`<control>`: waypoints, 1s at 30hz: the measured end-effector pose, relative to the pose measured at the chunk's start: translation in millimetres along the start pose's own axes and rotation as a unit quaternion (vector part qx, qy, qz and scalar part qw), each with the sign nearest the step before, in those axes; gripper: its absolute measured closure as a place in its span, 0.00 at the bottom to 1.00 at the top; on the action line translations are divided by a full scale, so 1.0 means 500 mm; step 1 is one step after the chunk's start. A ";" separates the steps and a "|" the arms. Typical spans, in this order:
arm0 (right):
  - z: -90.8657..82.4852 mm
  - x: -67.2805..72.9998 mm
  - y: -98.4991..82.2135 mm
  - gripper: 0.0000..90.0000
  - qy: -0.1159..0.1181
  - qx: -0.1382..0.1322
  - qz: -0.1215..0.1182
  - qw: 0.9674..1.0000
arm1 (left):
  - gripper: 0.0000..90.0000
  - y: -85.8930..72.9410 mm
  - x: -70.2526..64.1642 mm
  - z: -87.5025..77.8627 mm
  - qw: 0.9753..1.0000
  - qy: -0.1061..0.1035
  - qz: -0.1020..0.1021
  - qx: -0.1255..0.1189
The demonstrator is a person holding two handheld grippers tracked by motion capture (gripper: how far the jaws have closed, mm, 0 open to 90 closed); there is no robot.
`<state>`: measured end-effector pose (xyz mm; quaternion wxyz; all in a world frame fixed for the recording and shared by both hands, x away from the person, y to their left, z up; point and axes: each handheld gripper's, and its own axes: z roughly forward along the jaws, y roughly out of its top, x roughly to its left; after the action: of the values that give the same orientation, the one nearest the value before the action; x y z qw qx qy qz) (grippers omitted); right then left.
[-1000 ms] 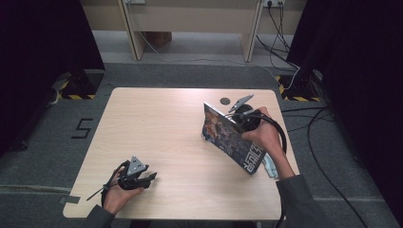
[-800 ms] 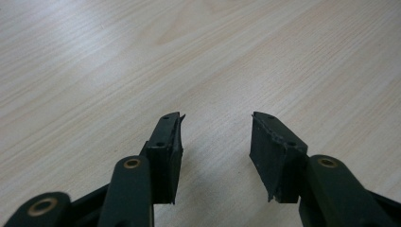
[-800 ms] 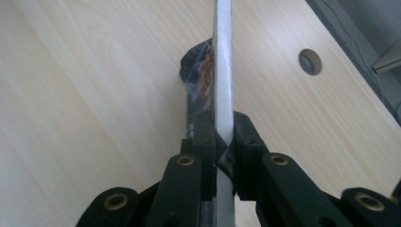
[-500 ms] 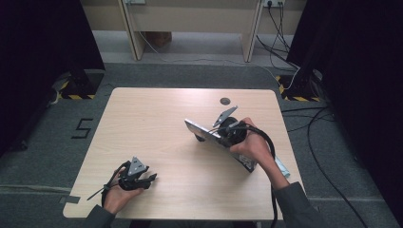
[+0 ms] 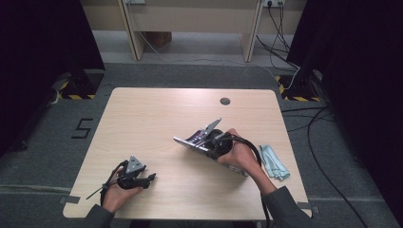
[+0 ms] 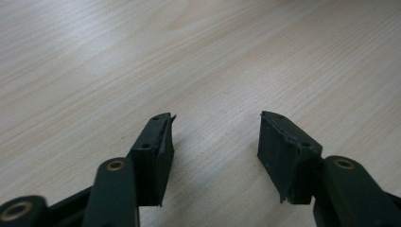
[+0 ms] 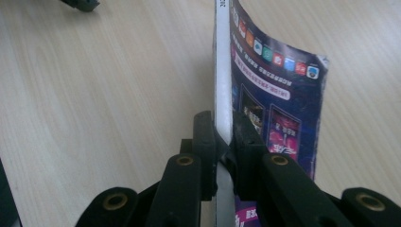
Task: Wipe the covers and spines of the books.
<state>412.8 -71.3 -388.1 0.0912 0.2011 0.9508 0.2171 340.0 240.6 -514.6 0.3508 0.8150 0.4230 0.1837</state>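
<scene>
Right now we have the right gripper clamped on a booklet, thin, with a dark glossy cover full of coloured icons. In the right gripper view both jaws press flat on the booklet near its white spine edge, and the cover bows away to the right of the right gripper. In the high view we see the booklet held low over the table, right of centre, tilted, its far edge pointing toward the table's middle; we can't tell whether that edge touches the wood. Our right hand wraps the gripper body, cable looping back over the wrist.

Left gripper sits near the front left corner of the table, well apart from the booklet, in our left hand, with its grey three-cornered plate on top. Its jaws have just been opening: in the left gripper view they stand apart around the left gripper midpoint, nothing between them, bare wood grain below.

A pale blue-green cloth lies at the table's right edge, just beside our right forearm. A small dark round grommet sits in the table near the far edge. Black cables run across the grey floor to the right.
</scene>
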 end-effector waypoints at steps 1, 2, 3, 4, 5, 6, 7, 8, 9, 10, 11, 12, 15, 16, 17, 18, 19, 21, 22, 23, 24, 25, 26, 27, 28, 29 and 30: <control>0.004 0.002 0.000 0.92 0.002 0.003 0.001 1.000 | 0.46 0.000 0.003 0.001 1.000 0.000 -0.011 0.002; 0.010 0.005 0.000 0.92 0.002 0.004 0.002 1.000 | 0.46 -0.001 0.003 0.001 1.000 -0.001 -0.014 0.001; 0.010 0.005 0.000 0.92 0.002 0.004 0.002 1.000 | 0.45 -0.001 0.003 0.001 1.000 -0.001 -0.014 0.001; 0.021 0.012 0.002 0.91 0.007 0.011 -0.009 1.000 | 0.46 -0.001 0.002 0.002 1.000 -0.001 -0.014 0.000; 0.024 0.016 0.002 0.91 0.008 0.016 -0.007 1.000 | 0.46 -0.001 0.002 0.002 1.000 -0.001 -0.014 0.001; 0.030 0.019 0.002 0.91 0.010 0.014 -0.012 1.000 | 0.46 0.000 0.002 0.002 1.000 -0.001 -0.013 0.002; 0.034 0.022 0.002 0.91 0.012 0.018 -0.011 1.000 | 0.46 0.000 0.002 0.002 1.000 -0.001 -0.014 0.002; 0.040 0.026 0.002 0.91 0.013 0.019 -0.012 1.000 | 0.46 0.000 0.002 0.001 1.000 -0.001 -0.015 0.002; 0.043 0.030 0.001 0.90 0.015 0.021 -0.010 1.000 | 0.46 -0.001 0.002 0.001 1.000 -0.001 -0.016 0.002; 0.047 0.032 0.000 0.90 0.017 0.023 -0.016 0.999 | 0.45 -0.001 0.002 0.001 1.000 -0.002 -0.016 0.003; 0.051 0.034 -0.001 0.90 0.020 0.022 -0.017 0.999 | 0.45 -0.001 0.002 0.001 1.000 -0.002 -0.016 0.003; 0.054 0.036 -0.002 0.90 0.021 0.023 -0.011 0.999 | 0.45 -0.001 0.002 0.001 1.000 -0.001 -0.017 0.001; 0.062 0.040 -0.005 0.89 0.024 0.025 -0.017 0.999 | 0.45 -0.002 0.001 0.000 1.000 0.000 -0.018 0.002; 0.066 0.045 -0.006 0.88 0.026 0.027 -0.017 0.999 | 0.45 -0.002 0.002 -0.001 1.000 0.000 -0.017 0.004; 0.073 0.049 -0.009 0.87 0.028 0.028 -0.019 0.999 | 0.45 -0.001 0.002 -0.001 1.000 -0.001 -0.018 0.004; 0.073 0.049 -0.009 0.87 0.028 0.028 -0.019 0.999 | 0.45 -0.001 0.002 -0.001 1.000 -0.001 -0.018 0.004; 0.080 0.054 -0.015 0.86 0.029 0.026 -0.018 0.999 | 0.45 -0.001 0.003 0.001 1.000 0.000 -0.020 0.001; 0.083 0.057 -0.017 0.85 0.032 0.028 -0.017 0.999 | 0.45 -0.001 0.003 0.001 1.000 0.000 -0.020 0.001; 0.086 0.058 -0.020 0.84 0.038 0.029 -0.017 0.999 | 0.45 -0.001 0.003 0.001 1.000 0.000 -0.020 0.002; 0.095 0.061 -0.026 0.83 0.041 0.028 -0.010 0.999 | 0.45 0.000 0.003 0.001 1.000 0.000 -0.019 0.005; 0.097 0.063 -0.028 0.82 0.043 0.030 -0.007 0.999 | 0.45 0.000 0.003 0.001 1.000 0.001 -0.019 0.004; 0.101 0.066 -0.031 0.80 0.045 0.032 -0.008 0.998 | 0.45 0.000 0.003 0.000 1.000 0.000 -0.019 0.005; 0.103 0.070 -0.032 0.80 0.047 0.035 -0.008 0.998 | 0.45 -0.001 0.002 0.000 1.000 -0.001 -0.018 0.005; 0.107 0.072 -0.033 0.79 0.048 0.035 -0.010 0.998 | 0.45 -0.001 0.002 -0.001 1.000 -0.001 -0.017 0.006; 0.110 0.076 -0.034 0.78 0.048 0.037 -0.009 0.998 | 0.45 0.000 0.002 -0.001 1.000 -0.001 -0.017 0.005; 0.114 0.080 -0.036 0.77 0.050 0.036 -0.013 0.998 | 0.45 0.000 0.002 -0.001 1.000 -0.001 -0.017 0.005; 0.116 0.086 -0.039 0.76 0.047 0.036 -0.012 0.998 | 0.45 0.000 0.002 0.001 1.000 -0.004 -0.015 0.003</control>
<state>382.7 -47.3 -452.2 0.0415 0.1828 0.9635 0.1912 341.1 241.3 -514.9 0.3525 0.8104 0.4344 0.1741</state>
